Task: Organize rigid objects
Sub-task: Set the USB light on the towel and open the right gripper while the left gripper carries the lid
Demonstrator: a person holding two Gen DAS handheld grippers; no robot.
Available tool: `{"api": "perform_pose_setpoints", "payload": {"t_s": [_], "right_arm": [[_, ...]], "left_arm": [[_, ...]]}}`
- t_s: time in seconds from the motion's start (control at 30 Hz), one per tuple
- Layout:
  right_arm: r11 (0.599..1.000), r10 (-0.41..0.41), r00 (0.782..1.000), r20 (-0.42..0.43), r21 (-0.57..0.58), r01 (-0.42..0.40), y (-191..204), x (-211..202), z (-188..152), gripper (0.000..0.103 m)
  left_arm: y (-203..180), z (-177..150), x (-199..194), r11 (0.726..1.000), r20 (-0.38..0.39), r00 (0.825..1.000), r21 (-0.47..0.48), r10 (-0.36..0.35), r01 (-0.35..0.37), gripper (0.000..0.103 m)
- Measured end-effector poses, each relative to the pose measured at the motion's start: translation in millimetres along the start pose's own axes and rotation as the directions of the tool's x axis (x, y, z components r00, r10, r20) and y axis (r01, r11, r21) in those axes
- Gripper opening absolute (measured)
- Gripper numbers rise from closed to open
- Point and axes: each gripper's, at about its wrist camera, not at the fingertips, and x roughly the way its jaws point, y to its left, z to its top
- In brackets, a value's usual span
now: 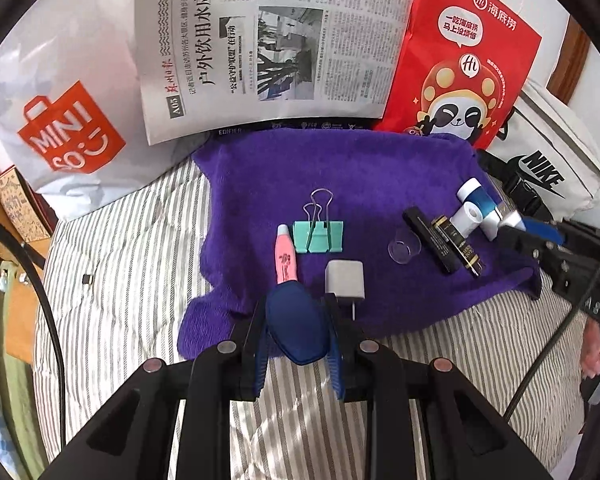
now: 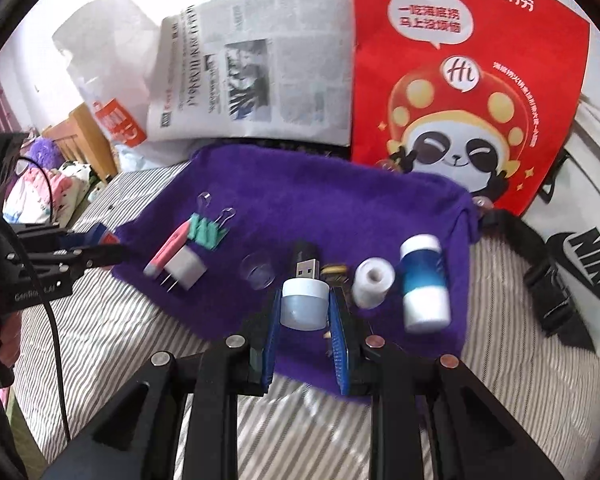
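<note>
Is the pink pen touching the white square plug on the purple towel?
Apart. Left wrist view shows purple towel between pink pen and white plug.

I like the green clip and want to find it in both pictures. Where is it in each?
Left wrist view: the clip sits near the middle, right of the pink pen.
Right wrist view: the clip is left of centre, blurred.
Shared landmark: in both it lies on the purple towel, near the white charger.
</note>
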Motion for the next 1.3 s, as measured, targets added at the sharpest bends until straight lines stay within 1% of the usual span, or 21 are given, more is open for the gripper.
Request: {"api": "perform_pose_setpoints", "payload": {"t_s": [0.13,0.33,0.63,0.83,1.03,1.23,1.3], "right_arm": [[0.999,-0.027,1.0,-0.002,0.023,0.027,-15,9,13,0.024],[0.998,-0.035,0.999,-0.011,0.059,0.036,-32,27,30,0.024],[0.996,-0.062,0.996,-0.059,0.059,0.065,-40,67,53,0.024],[0.995,-0.074,0.992,-0.107,0.059,0.08,-42,91,57,0.024],[0.994,-0.085,0.985,-0.15,0.049,0.094,-41,106,57,0.024],[0.994,-0.086,0.981,-0.173,0.051,0.096,-41,116,54,0.024],[0.994,-0.09,0.982,-0.167,0.049,0.099,-40,118,53,0.024]], "left_arm": [[1,8,9,1.0,-0.001,1.0,0.014,-0.002,0.002,0.023],[6,16,17,1.0,-0.006,1.0,0.014,-0.004,0.004,0.023],[8,24,24,1.0,-0.008,1.0,0.023,-0.012,0.012,0.023],[6,28,27,0.999,-0.008,1.0,0.034,-0.018,0.018,0.023],[6,31,30,0.999,-0.007,1.0,0.031,-0.026,0.026,0.023],[9,30,31,0.999,-0.011,0.999,0.035,-0.032,0.033,0.023],[11,30,32,0.999,-0.012,0.999,0.032,-0.032,0.032,0.023]]}}
